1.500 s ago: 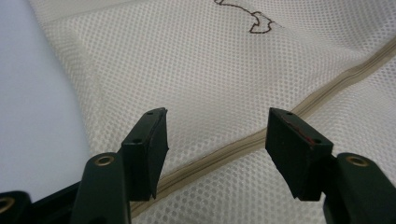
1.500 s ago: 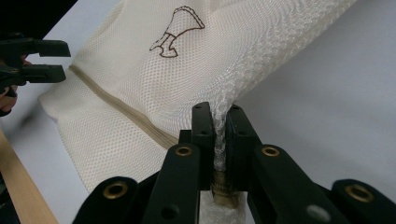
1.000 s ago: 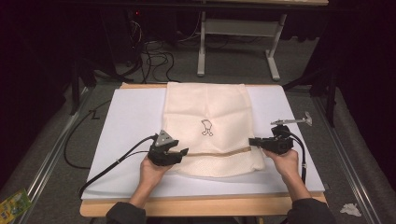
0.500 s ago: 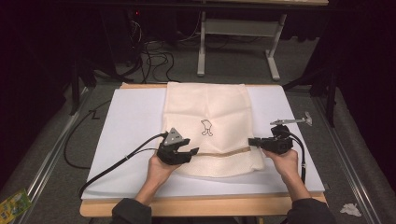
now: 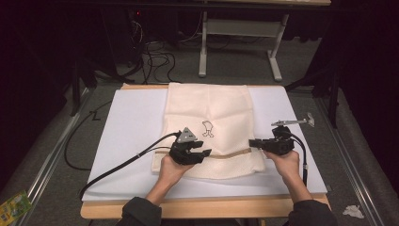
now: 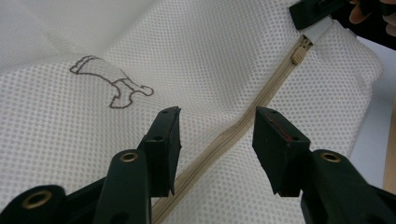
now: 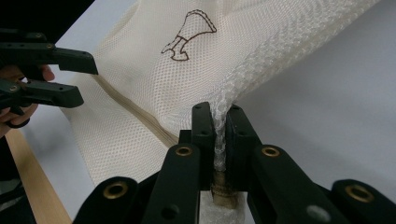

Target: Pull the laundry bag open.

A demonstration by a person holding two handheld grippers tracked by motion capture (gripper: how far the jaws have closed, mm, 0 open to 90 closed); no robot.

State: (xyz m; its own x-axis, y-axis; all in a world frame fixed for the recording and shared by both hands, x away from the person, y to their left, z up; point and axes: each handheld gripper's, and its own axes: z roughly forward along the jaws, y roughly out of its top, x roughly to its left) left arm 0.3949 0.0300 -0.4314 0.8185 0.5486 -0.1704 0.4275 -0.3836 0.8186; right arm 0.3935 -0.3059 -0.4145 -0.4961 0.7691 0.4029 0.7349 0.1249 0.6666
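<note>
The left gripper view is showing the tan zipper (image 6: 261, 100) running straight out between that gripper's fingers (image 6: 163, 140), its long axis heading from the gap toward 1 o'clock, where the slider end is sitting beside the far gripper. The left gripper (image 5: 194, 153) is hovering half open over the cream mesh laundry bag (image 5: 207, 108), its fingers having just been closing in with only the zipper line below them and nothing pinched yet. The right gripper (image 5: 256, 142) is clamping the bag's zipper end at the 3 o'clock edge, the mesh bunching between its fingers (image 7: 204, 128). The bag is lying flat mid-table (image 5: 131, 122). I am seeing a small brown outline drawing (image 6: 112, 84) on the bag, and no readable writing.
</note>
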